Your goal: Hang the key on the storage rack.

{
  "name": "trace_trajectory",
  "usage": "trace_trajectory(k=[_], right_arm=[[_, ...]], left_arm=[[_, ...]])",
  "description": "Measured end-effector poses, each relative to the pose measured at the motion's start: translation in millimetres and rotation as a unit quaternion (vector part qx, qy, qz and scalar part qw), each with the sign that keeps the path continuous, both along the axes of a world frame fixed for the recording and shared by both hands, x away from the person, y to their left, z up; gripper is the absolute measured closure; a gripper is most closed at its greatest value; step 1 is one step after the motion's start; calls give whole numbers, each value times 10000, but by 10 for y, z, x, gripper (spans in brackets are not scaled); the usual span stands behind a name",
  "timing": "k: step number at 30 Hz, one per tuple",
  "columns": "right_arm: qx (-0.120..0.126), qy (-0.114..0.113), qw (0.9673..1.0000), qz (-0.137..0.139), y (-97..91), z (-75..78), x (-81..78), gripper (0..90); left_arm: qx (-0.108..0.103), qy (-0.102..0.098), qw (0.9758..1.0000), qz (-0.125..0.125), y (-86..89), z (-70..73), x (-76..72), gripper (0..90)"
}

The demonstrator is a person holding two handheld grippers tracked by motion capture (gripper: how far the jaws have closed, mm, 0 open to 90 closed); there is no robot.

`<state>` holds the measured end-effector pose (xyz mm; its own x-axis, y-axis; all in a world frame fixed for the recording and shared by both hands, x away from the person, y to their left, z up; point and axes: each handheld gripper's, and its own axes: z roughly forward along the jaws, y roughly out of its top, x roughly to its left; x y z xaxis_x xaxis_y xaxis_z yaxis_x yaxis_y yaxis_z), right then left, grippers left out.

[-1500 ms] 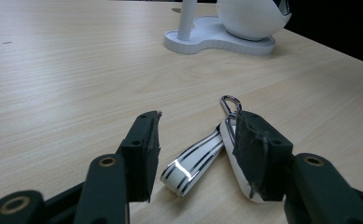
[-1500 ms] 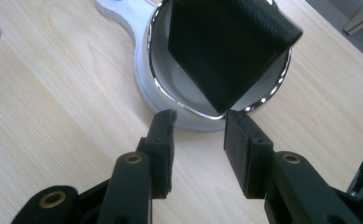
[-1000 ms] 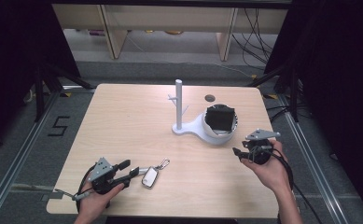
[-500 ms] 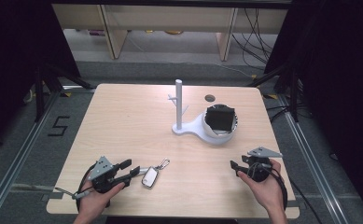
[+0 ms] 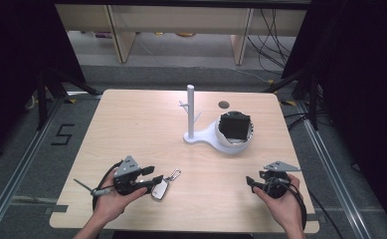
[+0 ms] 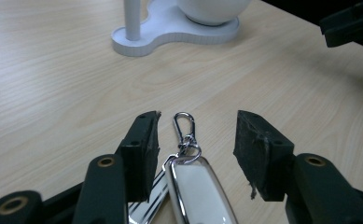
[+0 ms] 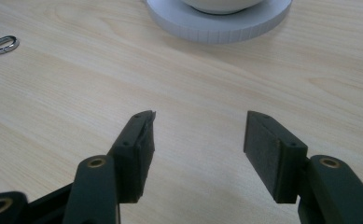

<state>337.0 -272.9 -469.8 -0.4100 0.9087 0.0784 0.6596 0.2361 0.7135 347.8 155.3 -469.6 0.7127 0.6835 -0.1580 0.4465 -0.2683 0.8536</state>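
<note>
Near the front-left edge of the wooden table (image 5: 131, 129) lies the key fob (image 5: 159, 189), white-faced with a chrome rim, its silver clip (image 6: 184, 126) pointing toward the far side. The left gripper (image 5: 153, 175) sits right over it, jaws spread wide, and the left gripper view has the fob lying between them, neither pad clearly touching it. Nothing is clamped. Beyond the clip the bare tabletop runs clear up to the white stand (image 5: 201, 137), its upright post (image 5: 190, 112) with small pegs rising just left of a white bowl (image 5: 236, 132) holding something dark. A small round hole (image 5: 224, 105) shows in the table behind it. Over at the near right, well apart from the fob, the right gripper (image 5: 250, 181) is held in a hand (image 5: 280, 206), jaws parted and empty over bare wood, aimed left.
</note>
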Motion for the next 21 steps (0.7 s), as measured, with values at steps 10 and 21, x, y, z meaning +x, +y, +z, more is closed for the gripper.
trace_trajectory(k=[10,21], right_arm=[[-84,77,9999,-11,2,15,-2,429],[-47,226,9997,30,51,-3,-26,423]], left_arm=[[811,886,9924,-283,-306,-51,313,550],[1661,1611,9720,-403,-549,-135,548,574]])
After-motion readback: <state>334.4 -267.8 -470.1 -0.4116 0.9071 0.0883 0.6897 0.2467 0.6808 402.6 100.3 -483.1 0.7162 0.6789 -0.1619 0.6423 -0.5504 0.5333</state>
